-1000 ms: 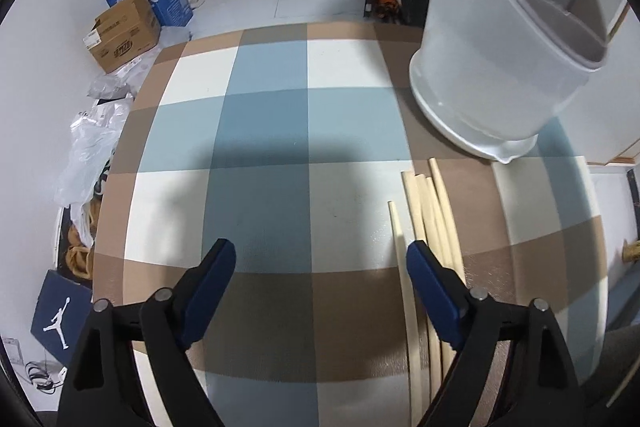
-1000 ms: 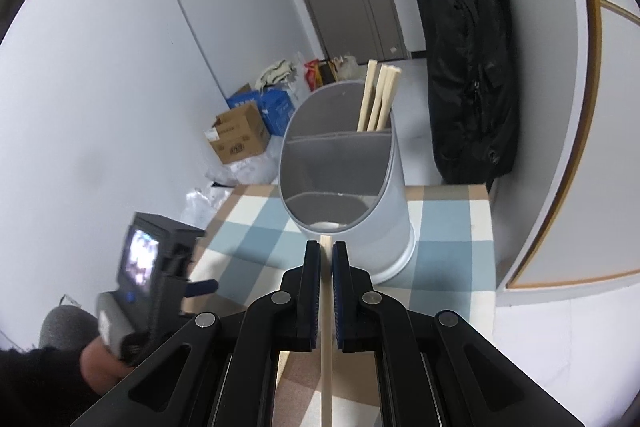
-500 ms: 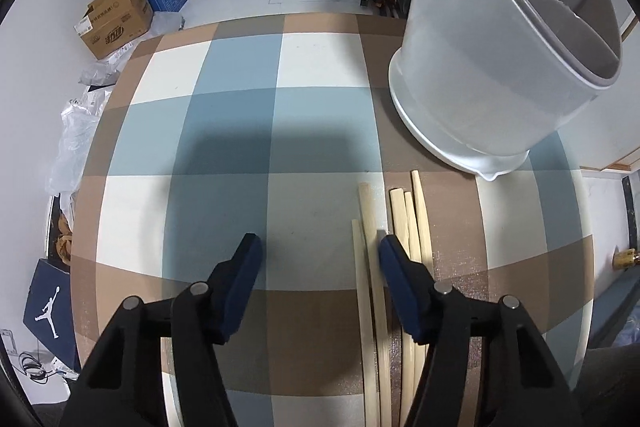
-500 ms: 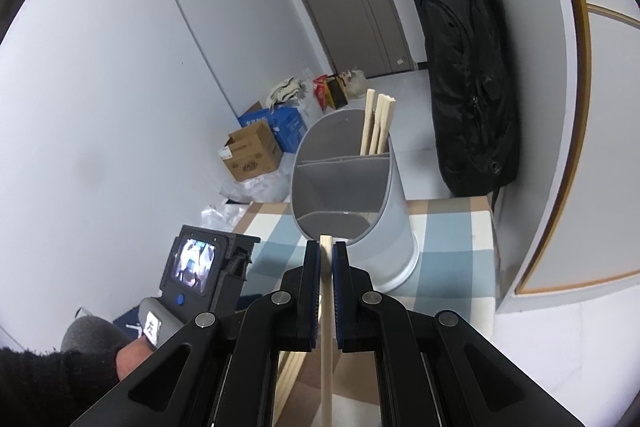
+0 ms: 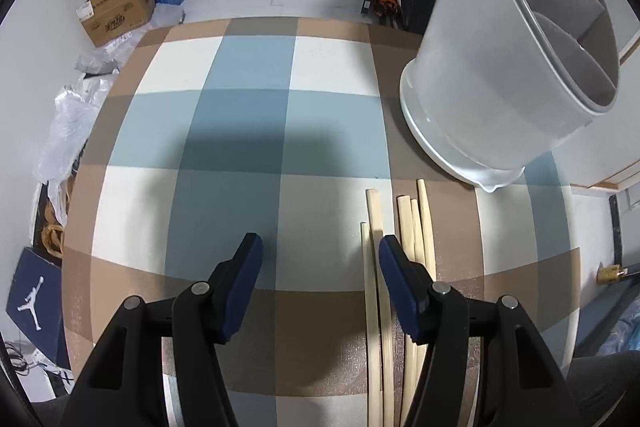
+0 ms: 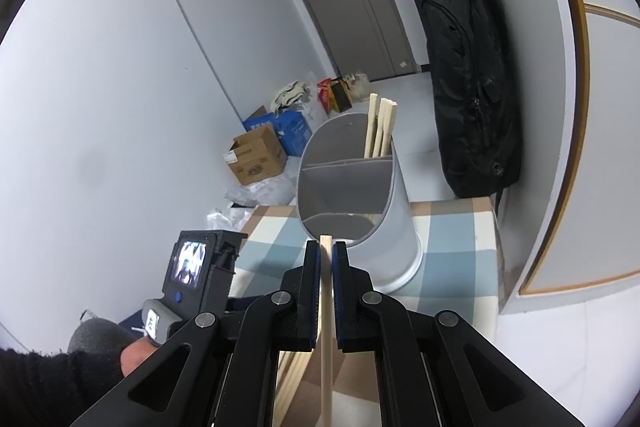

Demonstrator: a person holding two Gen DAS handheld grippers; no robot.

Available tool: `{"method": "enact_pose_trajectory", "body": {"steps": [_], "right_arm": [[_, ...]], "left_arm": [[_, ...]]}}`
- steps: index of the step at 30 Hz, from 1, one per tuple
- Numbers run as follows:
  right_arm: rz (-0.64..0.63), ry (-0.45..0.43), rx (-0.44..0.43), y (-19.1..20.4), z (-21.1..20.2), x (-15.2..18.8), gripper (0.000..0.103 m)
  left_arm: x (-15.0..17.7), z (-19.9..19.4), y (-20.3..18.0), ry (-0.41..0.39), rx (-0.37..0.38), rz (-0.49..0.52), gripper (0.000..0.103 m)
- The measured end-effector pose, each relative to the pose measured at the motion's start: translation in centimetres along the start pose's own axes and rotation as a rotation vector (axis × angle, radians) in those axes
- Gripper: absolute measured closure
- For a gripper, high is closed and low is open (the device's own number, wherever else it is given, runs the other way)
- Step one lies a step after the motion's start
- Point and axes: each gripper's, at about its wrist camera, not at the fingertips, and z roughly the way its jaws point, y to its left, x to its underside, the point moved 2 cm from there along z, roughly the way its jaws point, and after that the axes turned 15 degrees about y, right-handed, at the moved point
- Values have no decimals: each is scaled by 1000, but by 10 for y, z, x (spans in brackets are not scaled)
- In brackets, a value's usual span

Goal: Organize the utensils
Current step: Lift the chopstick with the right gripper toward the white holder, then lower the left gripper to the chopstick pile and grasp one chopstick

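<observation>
Five pale wooden chopsticks [image 5: 414,251] lay side by side on the checked tablecloth [image 5: 240,131], near the grey divided plastic holder [image 5: 500,99]. Three more [image 6: 380,131] stood in its far compartment. The left gripper [image 5: 320,259] hovered open and empty; the right gripper [image 6: 326,267] pinched one chopstick [image 6: 326,327].

Five pale wooden chopsticks [image 5: 404,227] lie side by side on the checked bench, just before the tall grey divided plastic holder [image 5: 500,87]. More sticks [image 6: 380,127] stand in its far compartment. One chopstick [image 6: 326,307] is pinched upright.
</observation>
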Motion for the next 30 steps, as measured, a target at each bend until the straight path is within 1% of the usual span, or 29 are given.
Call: {"method": "enact_pose_trajectory", "body": {"steps": [3, 5, 6, 13, 18, 22, 28, 30], "right_arm": [[1, 1, 8, 0, 0, 0, 98], [5, 1, 11, -1, 0, 0, 98], [7, 0, 11, -1, 0, 0, 98], [3, -2, 11, 1, 1, 0, 98], [12, -4, 9, -1, 0, 0, 98], [9, -5, 11, 0, -1, 0, 98], [9, -5, 13, 0, 0, 0, 98], [9, -5, 11, 0, 0, 0, 98]], "left_arm": [[0, 0, -2, -4, -20, 24, 47], [2, 0, -5, -7, -52, 54, 47], [3, 0, -5, -9, -56, 57, 47], [11, -3, 7, -10, -40, 60, 47], [10, -4, 16, -11, -49, 51, 46], [8, -4, 18, -12, -78, 66, 46], [6, -4, 26, -7, -154, 83, 46], [6, -3, 30, -5, -150, 81, 46]]}}
